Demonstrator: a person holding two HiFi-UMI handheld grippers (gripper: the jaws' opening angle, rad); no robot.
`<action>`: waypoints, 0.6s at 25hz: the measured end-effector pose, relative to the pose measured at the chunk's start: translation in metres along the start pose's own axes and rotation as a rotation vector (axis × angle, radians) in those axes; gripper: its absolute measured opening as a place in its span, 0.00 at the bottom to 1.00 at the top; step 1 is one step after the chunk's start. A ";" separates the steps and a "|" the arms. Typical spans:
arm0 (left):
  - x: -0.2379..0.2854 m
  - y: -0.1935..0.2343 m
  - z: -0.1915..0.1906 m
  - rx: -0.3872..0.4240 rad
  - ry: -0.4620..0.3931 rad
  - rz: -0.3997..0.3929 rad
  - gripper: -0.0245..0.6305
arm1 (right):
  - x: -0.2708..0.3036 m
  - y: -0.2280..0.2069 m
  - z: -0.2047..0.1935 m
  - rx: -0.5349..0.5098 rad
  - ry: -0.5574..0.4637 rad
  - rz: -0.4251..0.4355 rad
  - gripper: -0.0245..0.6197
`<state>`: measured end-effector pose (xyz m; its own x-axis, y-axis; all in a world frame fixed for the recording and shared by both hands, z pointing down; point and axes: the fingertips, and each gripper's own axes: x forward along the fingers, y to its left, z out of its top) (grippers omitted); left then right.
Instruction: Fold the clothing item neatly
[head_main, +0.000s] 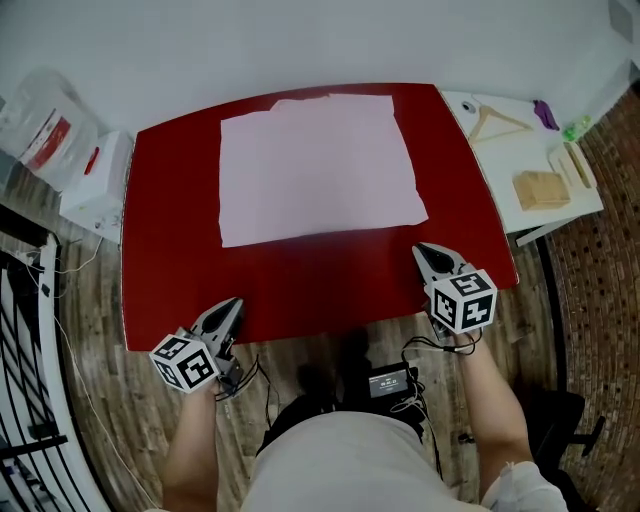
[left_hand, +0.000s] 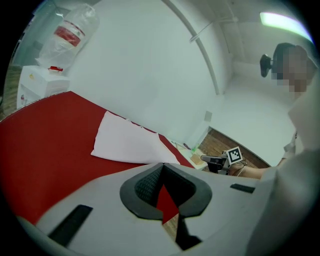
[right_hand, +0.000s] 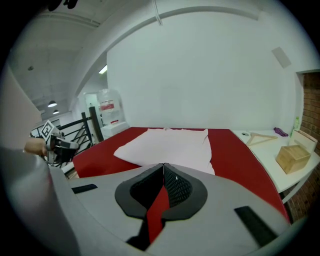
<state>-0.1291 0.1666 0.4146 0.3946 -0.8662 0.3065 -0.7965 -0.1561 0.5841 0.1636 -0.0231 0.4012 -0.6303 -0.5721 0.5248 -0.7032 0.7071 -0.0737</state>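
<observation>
Left gripper (head_main: 233, 304), right gripper (head_main: 424, 252): jaws together, tips apparently over table (head_main: 300, 285)

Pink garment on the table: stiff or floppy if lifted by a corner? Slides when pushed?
Likely floppy: the pink garment lies thin and flat on the red table, so a lifted corner should drape. Probably light for its spread. On that smooth-looking top, a push may bunch it.

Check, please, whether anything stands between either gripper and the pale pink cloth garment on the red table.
Nothing visible does: only bare red tabletop separates the left gripper and the right gripper from the flat pale pink cloth garment.
</observation>
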 end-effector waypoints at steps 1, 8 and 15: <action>-0.004 -0.004 -0.001 0.002 -0.005 -0.005 0.05 | -0.005 0.006 0.001 -0.001 -0.007 -0.001 0.06; -0.029 -0.039 -0.010 0.067 -0.018 -0.036 0.05 | -0.043 0.033 0.005 0.017 -0.054 -0.012 0.06; -0.048 -0.078 -0.022 0.112 -0.017 -0.129 0.05 | -0.087 0.057 -0.007 0.079 -0.092 -0.039 0.06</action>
<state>-0.0757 0.2313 0.3708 0.4900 -0.8431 0.2214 -0.7863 -0.3178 0.5299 0.1809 0.0698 0.3576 -0.6274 -0.6366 0.4485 -0.7490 0.6510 -0.1237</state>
